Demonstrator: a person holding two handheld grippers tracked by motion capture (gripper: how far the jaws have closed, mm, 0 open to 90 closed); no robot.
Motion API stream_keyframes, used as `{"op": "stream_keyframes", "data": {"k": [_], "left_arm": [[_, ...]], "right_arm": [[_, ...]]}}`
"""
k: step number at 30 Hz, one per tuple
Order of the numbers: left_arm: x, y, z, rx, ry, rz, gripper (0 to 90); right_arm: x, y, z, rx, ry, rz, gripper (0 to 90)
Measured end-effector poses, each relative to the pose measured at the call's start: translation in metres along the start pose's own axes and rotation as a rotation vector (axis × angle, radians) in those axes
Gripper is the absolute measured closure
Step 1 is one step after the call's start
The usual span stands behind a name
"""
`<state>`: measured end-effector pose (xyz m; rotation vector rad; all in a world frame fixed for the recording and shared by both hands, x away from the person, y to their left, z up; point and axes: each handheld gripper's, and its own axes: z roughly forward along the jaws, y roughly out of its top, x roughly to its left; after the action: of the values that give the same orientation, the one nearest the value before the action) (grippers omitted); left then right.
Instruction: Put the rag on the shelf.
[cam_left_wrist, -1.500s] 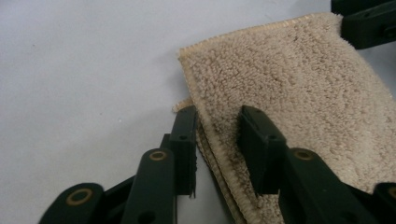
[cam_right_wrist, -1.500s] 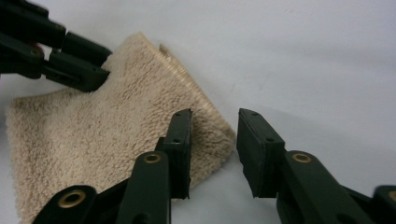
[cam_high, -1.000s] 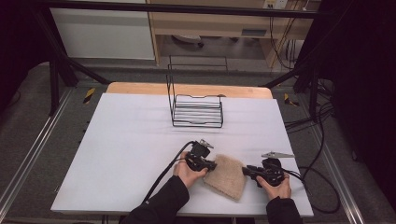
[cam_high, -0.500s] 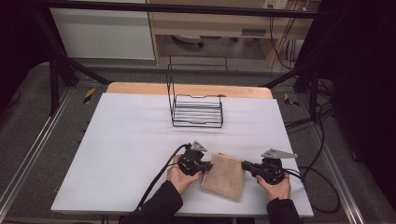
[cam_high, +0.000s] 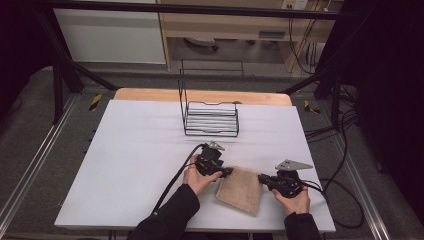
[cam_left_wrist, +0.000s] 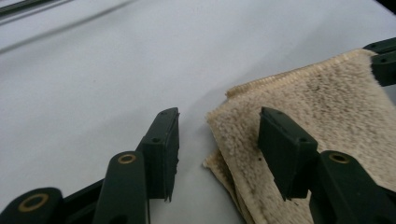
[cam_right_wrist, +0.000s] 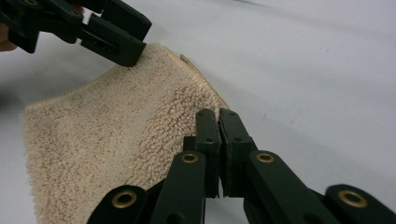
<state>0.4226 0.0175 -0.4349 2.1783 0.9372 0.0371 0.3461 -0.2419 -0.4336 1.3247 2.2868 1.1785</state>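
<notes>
Towel (cam_high: 241, 189) flat on the bench (cam_high: 130, 150) — my right gripper (cam_right_wrist: 218, 115) pinches its corner, left gripper (cam_left_wrist: 217, 135) jaws just opened, gripping nothing.

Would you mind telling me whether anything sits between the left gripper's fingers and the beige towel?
Nothing visible does: the left gripper is open over the towel's corner, with one finger above the cloth and the other above bare table.

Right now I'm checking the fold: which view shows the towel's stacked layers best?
The left gripper view: the towel shows its layered corner between the left gripper's open jaws. The high view gives its whole outline; the right gripper view shows mostly pile.
</notes>
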Motion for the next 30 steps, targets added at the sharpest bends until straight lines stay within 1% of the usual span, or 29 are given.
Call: {"op": "stream_keyframes", "data": {"k": [2, 3, 4, 5, 7, 8, 9, 10, 11, 12, 13, 14, 16, 17, 18, 20, 21, 22, 23, 25, 27, 28, 29, 30], "left_arm": [[0.001, 0.0, 0.006, 0.02, -0.014, -0.001, 49.4], [0.0, -0.002, 0.01, 0.037, -0.019, 0.008, 52.3], [-0.001, -0.002, 0.01, 0.036, -0.02, 0.015, 52.7], [-0.001, -0.003, 0.01, 0.043, -0.035, 0.014, 55.9], [-0.002, -0.003, 0.01, 0.051, -0.041, 0.018, 61.9], [-0.004, -0.003, 0.01, 0.062, -0.052, 0.022, 66.1], [-0.004, -0.003, 0.01, 0.062, -0.052, 0.022, 69.3], [-0.006, -0.003, 0.011, 0.072, -0.059, 0.019, 73.0], [-0.006, -0.003, 0.011, 0.073, -0.063, 0.014, 77.2], [-0.006, -0.003, 0.011, 0.073, -0.063, 0.014, 79.7], [-0.006, -0.003, 0.011, 0.073, -0.061, 0.016, 81.3], [-0.007, -0.003, 0.01, 0.075, -0.059, 0.018, 82.2], [-0.008, -0.004, 0.009, 0.072, -0.05, 0.022, 83.4], [-0.009, -0.004, 0.009, 0.066, -0.046, 0.018, 83.8], [-0.009, -0.004, 0.009, 0.063, -0.043, 0.017, 84.0], [-0.009, -0.005, 0.008, 0.058, -0.041, 0.021, 84.3], [-0.01, -0.006, 0.008, 0.052, -0.042, 0.017, 84.5], [-0.01, -0.006, 0.008, 0.049, -0.043, 0.017, 84.5], [-0.009, -0.006, 0.008, 0.049, -0.045, 0.018, 84.6], [-0.009, -0.006, 0.008, 0.05, -0.045, 0.02, 84.7], [-0.01, -0.006, 0.008, 0.052, -0.042, 0.028, 84.8], [-0.01, -0.006, 0.008, 0.053, -0.041, 0.028, 84.9], [-0.01, -0.006, 0.008, 0.052, -0.04, 0.028, 84.9], [-0.01, -0.006, 0.008, 0.052, -0.04, 0.028, 85.0]], "right_arm": [[0.0, 0.0, 0.001, 0.008, 0.001, 0.004, 87.9], [-0.001, -0.001, 0.002, 0.009, -0.003, -0.007, 87.9], [0.0, -0.001, 0.003, 0.01, -0.005, -0.004, 87.8], [0.0, -0.001, 0.003, 0.012, -0.006, -0.005, 87.8], [-0.001, -0.001, 0.005, 0.02, -0.008, -0.011, 87.6], [-0.001, -0.001, 0.005, 0.027, -0.011, -0.009, 87.5], [-0.001, -0.001, 0.005, 0.027, -0.011, -0.009, 87.5], [-0.001, -0.002, 0.006, 0.032, -0.009, 0.011, 86.9], [-0.002, -0.002, 0.006, 0.034, -0.011, 0.01, 86.3], [-0.004, -0.003, 0.006, 0.03, -0.011, 0.027, 85.5], [-0.005, -0.004, 0.005, 0.022, -0.006, 0.046, 83.8], [-0.007, -0.004, 0.003, 0.017, -0.006, 0.059, 80.1], [-0.01, -0.005, 0.001, 0.01, -0.011, 0.079, 75.4], [-0.011, -0.006, 0.0, 0.002, -0.019, 0.087, 71.1], [-0.012, -0.007, 0.001, 0.001, -0.028, 0.093, 69.0], [-0.013, -0.008, 0.002, 0.008, -0.034, 0.111, 63.1], [-0.014, -0.009, 0.004, 0.014, -0.031, 0.125, 62.4], [-0.014, -0.009, 0.004, 0.014, -0.031, 0.125, 62.4], [-0.015, -0.01, 0.007, 0.04, -0.021, 0.149, 58.8], [-0.015, -0.012, 0.01, 0.058, -0.012, 0.165, 58.9], [-0.014, -0.012, 0.012, 0.052, 0.001, 0.181, 62.5], [-0.014, -0.012, 0.013, 0.052, 0.008, 0.189, 66.2], [-0.013, -0.012, 0.015, 0.05, 0.018, 0.196, 74.1], [-0.012, -0.012, 0.016, 0.058, 0.043, 0.202, 79.5]]}}
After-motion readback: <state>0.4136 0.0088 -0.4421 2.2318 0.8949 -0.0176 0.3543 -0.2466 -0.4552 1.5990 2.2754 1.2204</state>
